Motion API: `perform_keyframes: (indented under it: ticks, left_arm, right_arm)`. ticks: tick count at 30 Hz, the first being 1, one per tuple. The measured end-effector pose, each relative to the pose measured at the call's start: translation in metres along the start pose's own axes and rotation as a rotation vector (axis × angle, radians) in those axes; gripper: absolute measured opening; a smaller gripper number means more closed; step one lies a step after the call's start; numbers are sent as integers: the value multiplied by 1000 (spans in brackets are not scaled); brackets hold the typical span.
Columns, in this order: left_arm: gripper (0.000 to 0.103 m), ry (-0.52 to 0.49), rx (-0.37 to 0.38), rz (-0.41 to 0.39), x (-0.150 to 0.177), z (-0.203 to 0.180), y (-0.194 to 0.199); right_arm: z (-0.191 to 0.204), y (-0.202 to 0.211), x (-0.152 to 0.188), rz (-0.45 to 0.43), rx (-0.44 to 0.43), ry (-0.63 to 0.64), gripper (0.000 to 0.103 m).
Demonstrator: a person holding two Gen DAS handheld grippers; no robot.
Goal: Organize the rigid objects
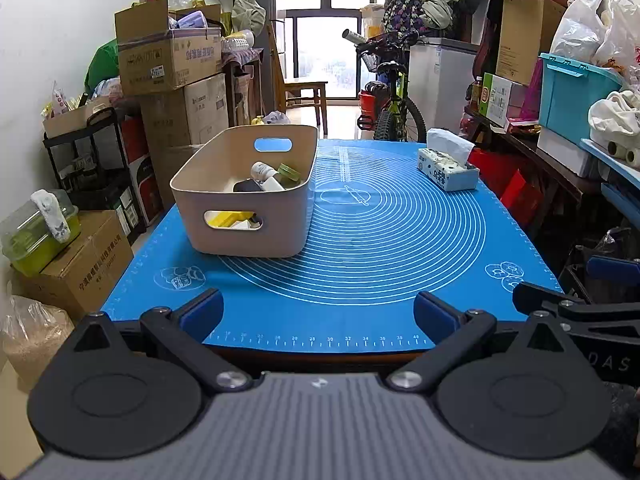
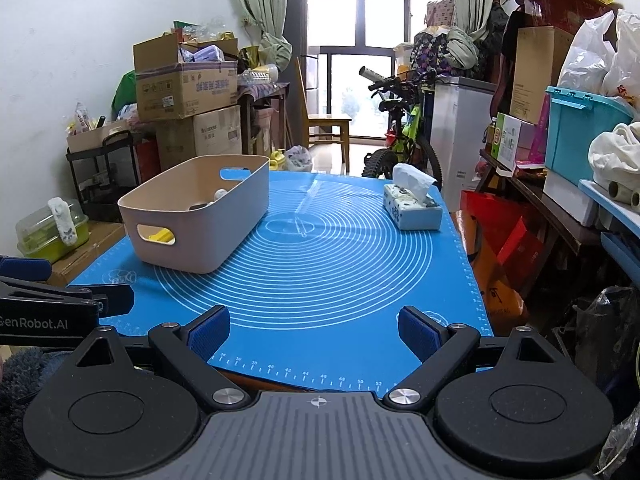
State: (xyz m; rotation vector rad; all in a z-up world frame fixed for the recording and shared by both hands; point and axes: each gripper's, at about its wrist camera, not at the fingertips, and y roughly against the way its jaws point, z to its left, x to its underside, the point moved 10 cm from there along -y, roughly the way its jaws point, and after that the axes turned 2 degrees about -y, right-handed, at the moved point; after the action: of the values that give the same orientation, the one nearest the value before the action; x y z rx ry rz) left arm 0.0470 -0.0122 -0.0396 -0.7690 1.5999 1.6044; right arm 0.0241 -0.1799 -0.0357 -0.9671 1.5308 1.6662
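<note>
Clutter is crowding the room on every side, but the table itself is wearing a blue silicone baking mat [image 1: 400,240] printed with white rings. A beige plastic bin [image 1: 244,216] with cut-out handles is sitting on the left part of the mat, and the rigid objects are lying inside it: a white bottle [image 1: 262,171], a green-lidded jar [image 1: 289,173], something dark [image 1: 247,187] and a yellow piece [image 1: 228,218] showing through the near handle slot. A tissue box [image 1: 447,168] is standing well apart from the bin, toward the far right corner of the mat.

The left gripper [image 1: 319,316] is hovering at the near edge of the table, its jaws spread wide and holding nothing. The right gripper [image 2: 314,334] is hanging just beside it at the same edge, jaws likewise parted and empty, blue pads [image 2: 208,334] facing each other across bare mat. Each camera is catching the side of the other tool. A bicycle [image 1: 390,96] is leaning beyond the table's far end, near the window, with stacked cardboard boxes [image 1: 172,60] along the left wall.
</note>
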Motion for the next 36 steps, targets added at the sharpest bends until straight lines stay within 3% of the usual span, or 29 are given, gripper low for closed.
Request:
perform_keyframes:
  ticks: [36]
  left_arm:
    - [100,-8,3,6,1,-5,-2]
  right_arm:
    - [-1,-1,3,8,3,0,92]
